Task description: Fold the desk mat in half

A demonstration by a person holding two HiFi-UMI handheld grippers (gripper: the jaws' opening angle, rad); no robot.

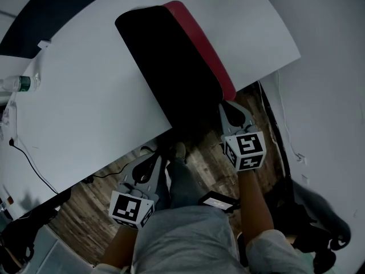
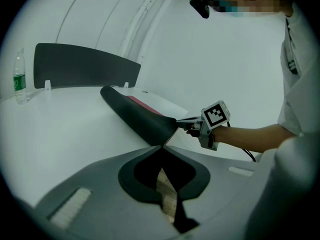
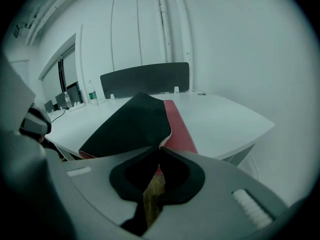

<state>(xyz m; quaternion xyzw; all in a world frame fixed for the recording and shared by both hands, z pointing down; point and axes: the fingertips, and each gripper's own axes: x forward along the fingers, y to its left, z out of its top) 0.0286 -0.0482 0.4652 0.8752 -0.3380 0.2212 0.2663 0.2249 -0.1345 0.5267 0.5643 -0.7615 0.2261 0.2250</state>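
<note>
**Set the top half square on the lower half before letting go**

The desk mat (image 1: 171,67) lies already doubled on the white tabletop (image 1: 85,96). Its black half is over its red half (image 1: 208,56), and the rounded bend is at the far end. As I judge it, the step in hand is to set the free edge down.

The red half shows as a strip along the right side, so the top half sits a little too far left. A good move would carry both corners slightly to the right and lower them together and level. The edge should stay stretched between the two tools so that it makes no wave. The tools should open only when the edge rests flat.

The right tool (image 3: 159,151) has its jaws almost together on the near right corner of the black half. The left tool (image 2: 162,148) has its jaws together too; the near left corner runs into their tips and seems pinched there.

From both tools the mat stretches away to the far left across the tabletop. The held edge is at the near rim, and the left tool is just off it, over the wooden floor (image 1: 97,196).
</note>
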